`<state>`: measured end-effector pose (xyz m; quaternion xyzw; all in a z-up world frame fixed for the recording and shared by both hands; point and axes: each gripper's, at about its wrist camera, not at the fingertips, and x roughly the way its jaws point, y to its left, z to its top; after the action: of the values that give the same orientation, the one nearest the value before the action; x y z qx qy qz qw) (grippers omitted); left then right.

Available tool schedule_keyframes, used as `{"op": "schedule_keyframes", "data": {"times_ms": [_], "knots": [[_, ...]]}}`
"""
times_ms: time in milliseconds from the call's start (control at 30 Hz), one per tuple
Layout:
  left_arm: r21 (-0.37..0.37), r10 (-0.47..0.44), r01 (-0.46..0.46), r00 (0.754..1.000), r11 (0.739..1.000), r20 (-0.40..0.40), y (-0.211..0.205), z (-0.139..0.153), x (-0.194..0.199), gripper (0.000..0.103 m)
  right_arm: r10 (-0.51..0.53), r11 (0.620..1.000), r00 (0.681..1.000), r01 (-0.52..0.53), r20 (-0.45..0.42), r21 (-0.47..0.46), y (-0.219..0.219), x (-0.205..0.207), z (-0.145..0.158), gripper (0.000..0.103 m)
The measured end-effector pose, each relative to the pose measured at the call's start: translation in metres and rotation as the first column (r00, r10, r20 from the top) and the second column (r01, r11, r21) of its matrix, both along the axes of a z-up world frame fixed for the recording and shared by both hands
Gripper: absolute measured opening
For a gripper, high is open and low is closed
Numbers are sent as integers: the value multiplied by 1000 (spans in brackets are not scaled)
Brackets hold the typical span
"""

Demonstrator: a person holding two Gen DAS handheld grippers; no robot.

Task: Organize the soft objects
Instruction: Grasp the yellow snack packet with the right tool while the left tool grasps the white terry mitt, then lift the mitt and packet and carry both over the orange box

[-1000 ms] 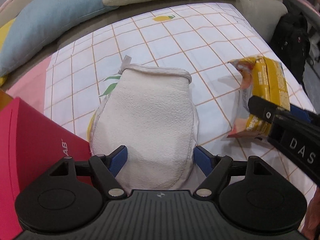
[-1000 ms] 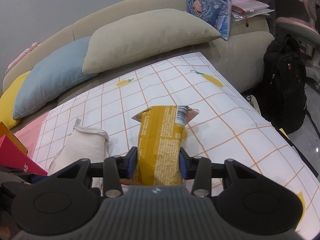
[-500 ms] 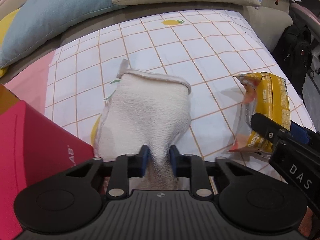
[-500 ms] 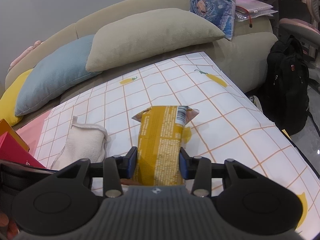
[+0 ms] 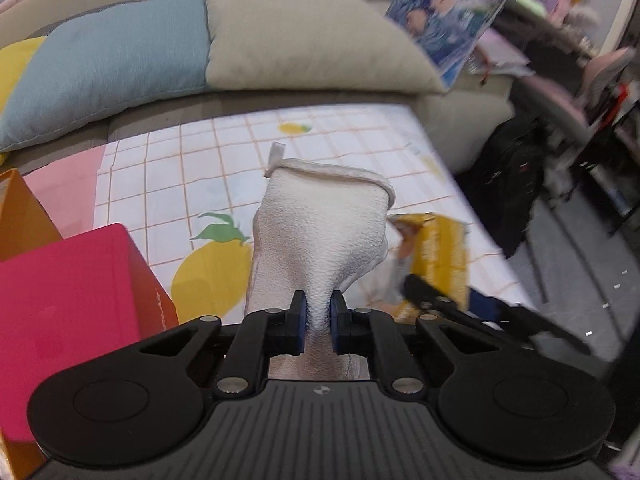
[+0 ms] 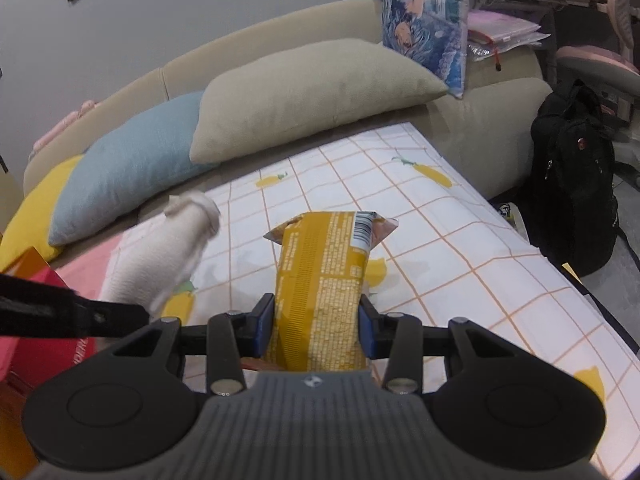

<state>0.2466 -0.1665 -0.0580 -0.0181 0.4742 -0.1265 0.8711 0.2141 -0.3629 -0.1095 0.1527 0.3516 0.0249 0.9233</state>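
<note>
A beige sofa [image 6: 280, 64] fills the back of the room, and along it lie a beige cushion [image 6: 312, 92], a blue cushion [image 6: 132, 176] and a yellow one [image 6: 36, 216] at the far left. In front of them spreads the checked cloth [image 6: 460, 248] with its lemon print, a black backpack [image 6: 572, 176] standing off its right edge on the floor. At the left edge sits a red box [image 5: 68, 304] with an orange box [image 5: 20, 216] behind it. Now the action: the white mitt [image 5: 320, 236] is up off the cloth, its near end bunched between the pads of the left gripper [image 5: 318, 322], whose jaws are closing on the fabric, pinching it tight, the cuff end sticking forward in the air. Just to its right, the right gripper [image 6: 316, 326] clamps the yellow snack packet [image 6: 324, 276] by its sides, the packet's barcode end pointing away above the cloth. The two grippers are close beside each other, mitt and packet apart.
</note>
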Motion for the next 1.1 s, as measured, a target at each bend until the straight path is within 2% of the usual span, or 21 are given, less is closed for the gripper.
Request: {"op": "schedule_keyframes", "data": {"times_ms": [233, 533, 767, 933, 1100], "knots": [[-86, -63, 67, 997, 994, 40, 21, 37, -47, 12, -10, 999, 998, 7, 58, 44, 11, -30, 23, 41], [-107, -125, 139, 984, 985, 127, 55, 64, -115, 12, -34, 995, 994, 24, 108, 96, 28, -89, 54, 41], [-160, -85, 103, 989, 982, 119, 91, 67, -152, 12, 6, 997, 993, -15, 117, 78, 51, -130, 76, 41], [-209, -19, 44, 992, 977, 123, 124, 69, -173, 12, 126, 991, 985, -129, 121, 20, 84, -146, 91, 41], [-250, 111, -71, 983, 966, 148, 172, 73, -185, 12, 263, 965, 956, -261, 132, -32, 125, -148, 107, 41]]}}
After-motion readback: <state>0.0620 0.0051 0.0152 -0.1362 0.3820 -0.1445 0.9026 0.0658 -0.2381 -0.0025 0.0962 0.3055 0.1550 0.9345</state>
